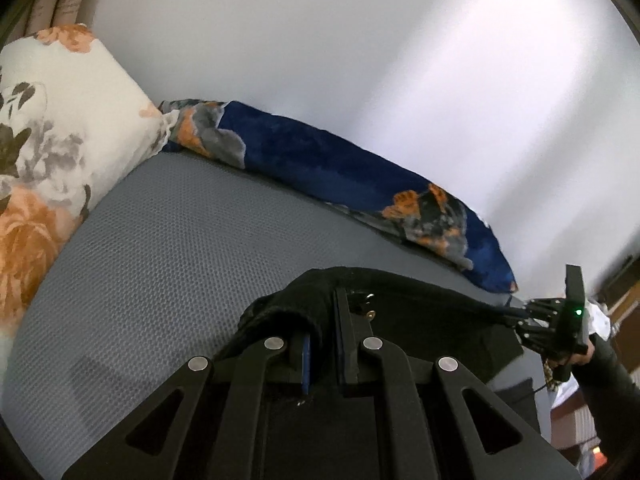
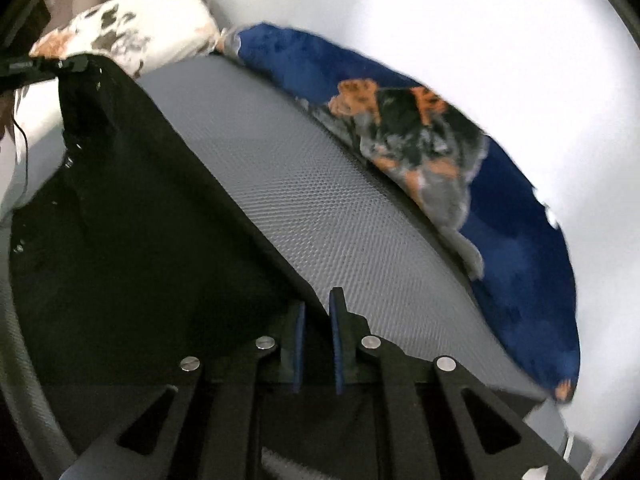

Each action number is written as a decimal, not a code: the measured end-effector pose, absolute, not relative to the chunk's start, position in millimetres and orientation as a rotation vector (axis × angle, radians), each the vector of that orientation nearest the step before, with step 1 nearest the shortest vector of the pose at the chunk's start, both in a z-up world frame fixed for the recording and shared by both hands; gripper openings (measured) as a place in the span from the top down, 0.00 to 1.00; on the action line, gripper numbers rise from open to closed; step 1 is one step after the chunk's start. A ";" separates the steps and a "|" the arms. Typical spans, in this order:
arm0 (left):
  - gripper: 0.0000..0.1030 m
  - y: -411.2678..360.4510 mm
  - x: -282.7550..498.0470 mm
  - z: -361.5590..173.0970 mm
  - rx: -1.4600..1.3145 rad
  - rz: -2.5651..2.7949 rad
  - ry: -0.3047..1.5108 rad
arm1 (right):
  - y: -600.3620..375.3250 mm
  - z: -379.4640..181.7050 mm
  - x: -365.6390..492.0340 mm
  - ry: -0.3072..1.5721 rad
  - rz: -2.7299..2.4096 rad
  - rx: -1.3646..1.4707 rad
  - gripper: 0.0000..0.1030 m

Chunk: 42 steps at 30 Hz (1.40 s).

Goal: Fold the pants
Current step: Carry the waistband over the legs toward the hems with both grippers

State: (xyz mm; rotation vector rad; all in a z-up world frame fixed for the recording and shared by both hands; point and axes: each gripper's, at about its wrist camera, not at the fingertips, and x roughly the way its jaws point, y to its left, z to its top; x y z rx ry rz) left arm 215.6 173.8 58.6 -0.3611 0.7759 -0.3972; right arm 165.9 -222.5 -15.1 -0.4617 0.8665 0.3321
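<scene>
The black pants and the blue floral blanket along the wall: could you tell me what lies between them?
Only bare grey mattress separates the pants from the blanket; nothing lies on that strip. The right wrist view shows it best, and the left wrist view agrees.

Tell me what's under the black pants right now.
Under the black pants, held up by both grippers, the grey honeycomb-textured mattress shows along their edge. Whatever lies beneath the draped cloth is covered from both views.

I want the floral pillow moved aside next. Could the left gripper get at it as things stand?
Probably not yet. The left gripper is shut on the black pants, so it is occupied. The floral pillow lies across bare grey mattress with nothing between; releasing the pants first would free it.
</scene>
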 end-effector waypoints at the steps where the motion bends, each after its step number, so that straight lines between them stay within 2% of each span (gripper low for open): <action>1: 0.91 176.5 207.3 59.8 -0.359 -0.416 0.770 | -221.3 -11.6 147.2 0.858 0.317 -0.439 0.92; 6: 0.91 186.7 171.8 61.0 -0.325 -0.486 0.756 | -211.2 -14.3 86.8 0.878 0.314 -0.341 0.93; 12: 0.90 201.2 118.8 47.8 -0.290 -0.546 0.798 | -206.1 -51.3 21.7 0.984 0.371 -0.239 0.93; 22: 0.86 203.2 59.6 -42.3 -0.208 -0.485 1.078 | -194.6 -146.5 0.4 1.204 0.413 -0.185 0.93; 24: 0.83 203.0 55.2 -53.5 -0.199 -0.456 1.108 | -192.3 -149.7 2.0 1.208 0.414 -0.203 0.93; 25: 0.78 204.6 54.0 -54.9 -0.198 -0.444 1.109 | -191.9 -149.3 2.6 1.210 0.413 -0.204 0.92; 27: 0.64 207.5 53.2 -52.5 -0.196 -0.417 1.115 | -190.9 -148.5 3.0 1.214 0.415 -0.212 0.92; 29: 0.43 211.4 51.1 -47.6 -0.181 -0.373 1.131 | -189.6 -149.3 2.3 1.214 0.412 -0.215 0.91; 31: 0.37 216.8 48.0 -44.9 -0.147 -0.302 1.143 | -187.9 -149.6 1.1 1.209 0.410 -0.226 0.90; 35: 0.37 238.6 38.7 -34.9 -0.214 -0.251 1.151 | -184.6 -149.2 0.0 1.200 0.408 -0.234 0.90; 42: 0.37 235.7 21.5 -26.2 -0.544 -0.336 1.149 | -187.2 -151.7 -2.9 1.184 0.407 -0.238 0.90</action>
